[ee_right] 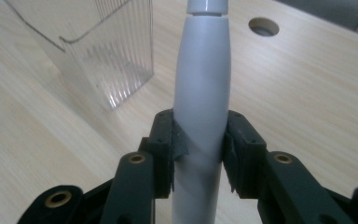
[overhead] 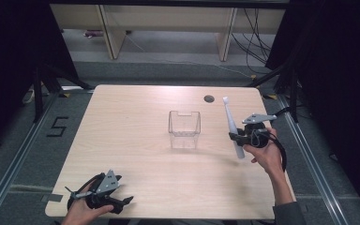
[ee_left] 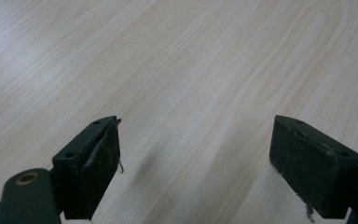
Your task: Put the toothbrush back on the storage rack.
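1. Nearest you, bottom-left of the high view: your left hand [overhead: 82,212] holds the left tongs [overhead: 122,205] low at the near edge of the worktop [overhead: 136,122], grey plate on top, cable trailing behind.
2. Left tongs: jaws wide apart, nothing btwn them. In the left gripper view there's just bare wood grain ahead of the two black pads [ee_left: 98,163].
3. Further up on the right: your right hand [overhead: 266,154] carries the right tongs [overhead: 236,137] near the worktop's right edge, jaws pointing twd the middle.
4. Right tongs are clamped on the white electric toothbrush [overhead: 233,129]. In the right gripper view, both pads press the toothbrush [ee_right: 200,102] on its smooth handle, one each side, no gap.
5. Toothbrush position: roughly upright w/ a slight lean, brush end up and pointing twd the far edge, butt end below the tongs. Whether the butt touches the wood, can't tell.
6. Mid-worktop, left of the toothbrush and apart from it: clear plastic holder [overhead: 184,129], upright, open at the top, ribbed walls. In the right gripper view the holder [ee_right: 107,51] sits ahead-left of the brush handle, not touching.
7. Beyond that, nr the far edge: a round cable hole [overhead: 209,99] in the wood.
8. Farthest: grey floor w/ a "5" marking [overhead: 57,126] to the left, and wooden furniture legs behind.
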The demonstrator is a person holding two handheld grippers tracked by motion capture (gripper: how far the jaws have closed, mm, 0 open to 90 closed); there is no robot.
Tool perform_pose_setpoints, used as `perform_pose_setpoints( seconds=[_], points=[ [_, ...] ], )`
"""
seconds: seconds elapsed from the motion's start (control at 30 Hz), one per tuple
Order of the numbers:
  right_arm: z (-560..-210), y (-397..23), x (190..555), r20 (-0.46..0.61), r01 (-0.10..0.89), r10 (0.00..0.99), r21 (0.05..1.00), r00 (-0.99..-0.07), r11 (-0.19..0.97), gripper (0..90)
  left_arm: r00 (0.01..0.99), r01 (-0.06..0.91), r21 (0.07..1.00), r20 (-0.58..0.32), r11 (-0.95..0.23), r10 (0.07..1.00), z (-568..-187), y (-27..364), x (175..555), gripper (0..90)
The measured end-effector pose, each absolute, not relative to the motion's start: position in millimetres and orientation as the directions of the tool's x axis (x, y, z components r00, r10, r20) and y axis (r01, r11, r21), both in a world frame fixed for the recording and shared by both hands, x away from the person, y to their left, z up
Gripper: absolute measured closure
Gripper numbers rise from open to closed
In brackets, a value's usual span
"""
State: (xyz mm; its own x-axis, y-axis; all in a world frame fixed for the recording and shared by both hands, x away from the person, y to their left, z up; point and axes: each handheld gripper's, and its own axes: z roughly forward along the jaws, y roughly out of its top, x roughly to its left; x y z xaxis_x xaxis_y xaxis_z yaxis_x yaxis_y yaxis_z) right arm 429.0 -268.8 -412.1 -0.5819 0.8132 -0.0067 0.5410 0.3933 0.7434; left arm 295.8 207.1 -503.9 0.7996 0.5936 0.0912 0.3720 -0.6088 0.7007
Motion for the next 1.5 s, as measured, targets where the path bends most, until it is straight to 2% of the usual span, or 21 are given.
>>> perform_pose_setpoints(
  seconds=[0.17,0.2,0.3,0.33,0.37,0.5,0.57,0.67,0.7,0.73,0.8,0.87,0.93,1.2,1.3,1.33,1.5],
  points=[
    [-406.1,-262.4,432.1,-0.009,0.508,0.803,0.77,-0.596,0.386,66.9,0.8,0.371,0.7,0.092,-0.61,0.593,-503.5,207.1,296.3,15.8],
    [-404.4,-263.2,434.8,-0.045,0.473,0.792,0.781,-0.609,0.408,66.9,0.801,0.372,0.699,0.09,-0.611,0.592,-503.8,207.6,296.9,15.8],
    [-400.6,-256.5,435.8,-0.013,0.49,0.805,0.788,-0.593,0.374,66.9,0.795,0.38,0.697,0.088,-0.607,0.6,-504.6,207.9,297.2,15.8],
    [-400.4,-256.3,438.9,-0.036,0.466,0.79,0.791,-0.612,0.396,66.9,0.796,0.381,0.698,0.087,-0.606,0.6,-504.7,207.7,297.1,15.8],
    [-398.9,-253.7,438.2,-0.006,0.493,0.801,0.785,-0.599,0.375,66.9,0.796,0.381,0.701,0.083,-0.604,0.599,-505.1,207.2,296.6,15.8],
    [-397.7,-247.3,447.1,-0.045,0.451,0.785,0.797,-0.618,0.401,66.9,0.797,0.38,0.699,0.084,-0.606,0.598,-505.2,207.5,296.8,15.8],
    [-396.7,-242.4,447.4,-0.006,0.487,0.794,0.787,-0.607,0.378,66.9,0.797,0.382,0.698,0.083,-0.606,0.598,-505.1,208.4,297.3,15.8],
    [-395.8,-239.9,453.4,-0.045,0.444,0.779,0.8,-0.626,0.403,66.9,0.796,0.385,0.699,0.079,-0.603,0.6,-505.9,207.5,297.2,15.7],
    [-395.6,-236.3,452.4,-0.011,0.471,0.79,0.798,-0.613,0.376,66.9,0.801,0.385,0.694,0.076,-0.609,0.594,-505.7,207.0,297.0,15.8],
    [-395.6,-236.1,455.4,-0.033,0.442,0.773,0.804,-0.634,0.397,66.9,0.804,0.379,0.692,0.082,-0.614,0.589,-505.5,206.4,296.7,15.8],
    [-393.7,-231.3,453.6,-0.004,0.469,0.787,0.801,-0.617,0.372,66.9,0.805,0.374,0.695,0.084,-0.614,0.587,-505.2,205.9,296.6,15.7],
    [-391.0,-231.3,456.8,-0.037,0.439,0.773,0.805,-0.633,0.399,66.9,0.806,0.368,0.699,0.088,-0.613,0.585,-505.0,206.8,297.3,15.7],
    [-388.1,-228.3,456.5,-0.007,0.458,0.782,0.807,-0.623,0.373,66.9,0.798,0.385,0.699,0.075,-0.602,0.597,-505.9,207.2,297.1,15.7],
    [-377.1,-222.5,461.2,-0.029,0.407,0.768,0.835,-0.64,0.371,66.9,0.803,0.377,0.701,0.079,-0.605,0.591,-505.5,207.3,297.1,15.7],
    [-372.9,-218.3,460.3,0.002,0.43,0.775,0.833,-0.632,0.349,66.9,0.803,0.377,0.699,0.081,-0.608,0.59,-505.7,207.5,297.6,15.7],
    [-372.0,-218.5,463.3,-0.033,0.39,0.764,0.845,-0.645,0.366,66.9,0.803,0.378,0.697,0.081,-0.61,0.59,-505.8,207.2,297.4,15.7],
    [-363.6,-210.8,463.3,-0.01,0.401,0.762,0.846,-0.647,0.351,67.0,0.806,0.373,0.697,0.084,-0.613,0.586,-505.7,207.3,297.3,15.7]
  ],
)
